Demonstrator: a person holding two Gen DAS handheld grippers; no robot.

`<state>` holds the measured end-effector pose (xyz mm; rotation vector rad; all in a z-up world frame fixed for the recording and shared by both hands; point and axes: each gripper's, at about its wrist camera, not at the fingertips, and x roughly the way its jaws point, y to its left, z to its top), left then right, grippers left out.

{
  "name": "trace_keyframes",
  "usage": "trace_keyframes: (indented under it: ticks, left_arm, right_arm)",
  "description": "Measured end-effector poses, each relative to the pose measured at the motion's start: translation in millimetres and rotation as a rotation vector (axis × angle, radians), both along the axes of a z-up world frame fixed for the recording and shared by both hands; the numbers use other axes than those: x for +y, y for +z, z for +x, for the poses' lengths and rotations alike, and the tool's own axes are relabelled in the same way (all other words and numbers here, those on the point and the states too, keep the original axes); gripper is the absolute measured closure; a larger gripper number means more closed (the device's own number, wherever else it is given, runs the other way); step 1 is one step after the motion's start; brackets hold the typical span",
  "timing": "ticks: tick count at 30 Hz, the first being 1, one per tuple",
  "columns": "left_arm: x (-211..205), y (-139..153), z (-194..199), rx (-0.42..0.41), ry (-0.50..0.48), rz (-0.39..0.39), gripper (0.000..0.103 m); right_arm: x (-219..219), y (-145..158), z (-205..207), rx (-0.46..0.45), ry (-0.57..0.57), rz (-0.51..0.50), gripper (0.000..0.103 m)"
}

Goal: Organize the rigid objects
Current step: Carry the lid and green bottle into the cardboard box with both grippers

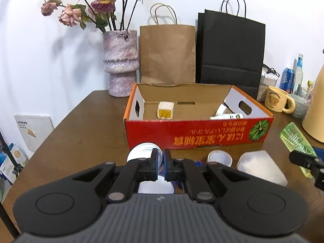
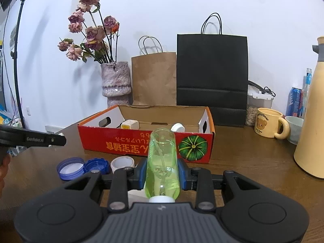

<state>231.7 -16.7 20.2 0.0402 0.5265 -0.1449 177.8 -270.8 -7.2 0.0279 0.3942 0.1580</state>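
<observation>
Left gripper (image 1: 161, 163) clamped on one white lid (image 1: 141, 154) above the table (image 1: 81, 133), right gripper (image 2: 162, 174) gripping one green bottle (image 2: 162, 162) before one red box (image 2: 145, 141) holding one yellow-labelled cube (image 1: 165, 110) and one white bottle (image 1: 227, 116); two blue caps (image 2: 81, 168), one tape roll (image 2: 122, 163)

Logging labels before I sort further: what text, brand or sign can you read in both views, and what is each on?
"GenRobot.AI": on the black finger of the left gripper, seen in the right wrist view.
"Butterbear": on the cream ceramic mug with a bear picture; the smaller line beneath is too small.
Orange print on the red cardboard box: upside down, not readable for certain.
White bottle label inside the box: too small.
Blue drink can: blurred.
</observation>
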Motion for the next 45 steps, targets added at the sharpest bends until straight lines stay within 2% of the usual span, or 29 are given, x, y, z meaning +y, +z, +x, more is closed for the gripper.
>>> trace_keyframes:
  ticks: [18,37,45]
  left_arm:
    - [-25.2,26.6,33.1,-0.048,-0.001,-0.045,0.097]
    - [-40.8,37.3,97.3,-0.077,0.044,-0.109,0.097]
    - [-46.8,34.1,125.2,-0.076,0.052,-0.108,0.097]
  right_arm:
    - [17.3,28.8,40.4,-0.043,0.022,-0.020,0.073]
    - [37.7,39.8,124.2,-0.065,0.017,0.000,0.073]
    - [37.7,40.3,159.5,-0.070,0.011,0.011,0.073]
